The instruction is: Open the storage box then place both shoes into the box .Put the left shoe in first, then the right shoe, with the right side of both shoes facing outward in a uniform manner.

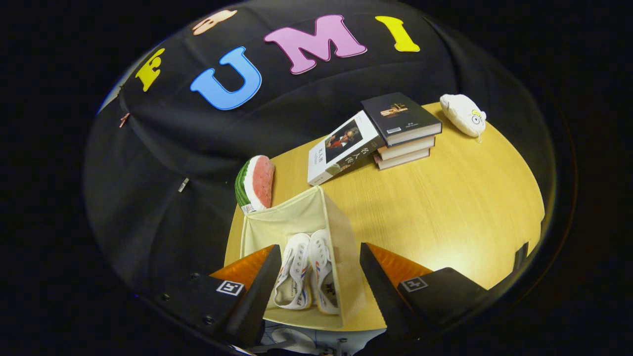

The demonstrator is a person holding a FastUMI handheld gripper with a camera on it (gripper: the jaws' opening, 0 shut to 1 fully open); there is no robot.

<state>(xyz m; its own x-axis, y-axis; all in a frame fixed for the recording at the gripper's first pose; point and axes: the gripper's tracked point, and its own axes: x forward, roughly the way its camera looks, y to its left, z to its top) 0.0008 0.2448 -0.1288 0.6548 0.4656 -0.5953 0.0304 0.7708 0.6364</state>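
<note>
**Cream fabric box holds both shoes**

The gripper (316,277) hangs above with fingers spread wide, holding nothing. Between them sits the storage box (301,217), open, with the left shoe (293,277) and right shoe (324,277) side by side inside. A watermelon plush (255,182) lies at eleven o'clock beyond the box; books (400,128) at one o'clock on the wooden table (445,207).

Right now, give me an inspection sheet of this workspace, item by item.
Surface: light wooden table, bare wood beyond the jaws.
Job's things: beige fabric storage box open; both white shoes lie side by side inside it, between the jaws.
Clutter: watermelon-slice plush behind the box; stack of books with another book leaning on it; white plush toy at the far corner.
Grippers: gripper jaws spread wide either side of the box, holding nothing.
Cables: nothing seen.
Surroundings: black cloth wall behind the table.
</note>
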